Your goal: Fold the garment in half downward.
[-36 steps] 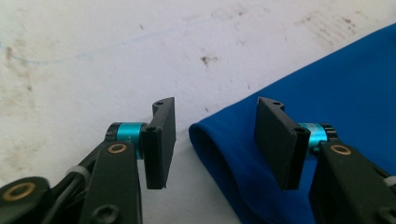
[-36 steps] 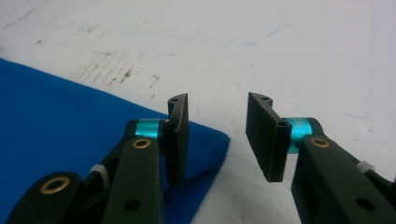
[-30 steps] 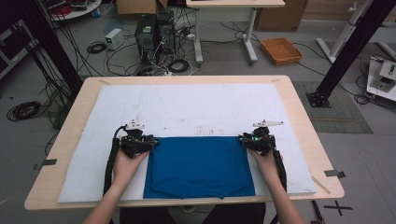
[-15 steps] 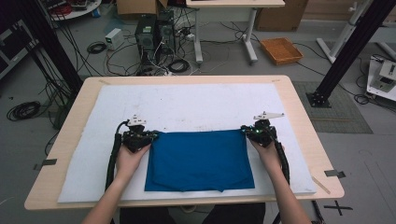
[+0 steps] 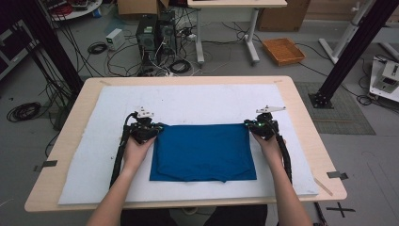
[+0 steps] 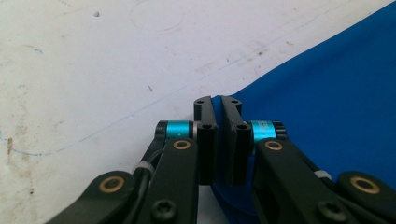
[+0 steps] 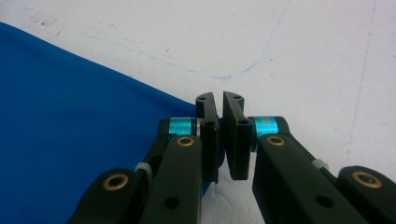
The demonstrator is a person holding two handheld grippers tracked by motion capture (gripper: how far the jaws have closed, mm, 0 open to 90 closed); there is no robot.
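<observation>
Both grippers, left gripper and right gripper, are pinching the blue cloth's far corners; folding is seemingly only starting

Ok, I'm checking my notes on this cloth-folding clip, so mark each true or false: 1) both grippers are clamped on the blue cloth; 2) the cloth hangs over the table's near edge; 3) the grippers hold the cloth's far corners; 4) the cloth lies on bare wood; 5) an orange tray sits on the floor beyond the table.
1) True: the left gripper and the right gripper are shut on the blue cloth.
2) False: it lies wholly on the table.
3) True.
4) False: it lies on a white mat covering the table.
5) True: the orange tray is there.
</observation>
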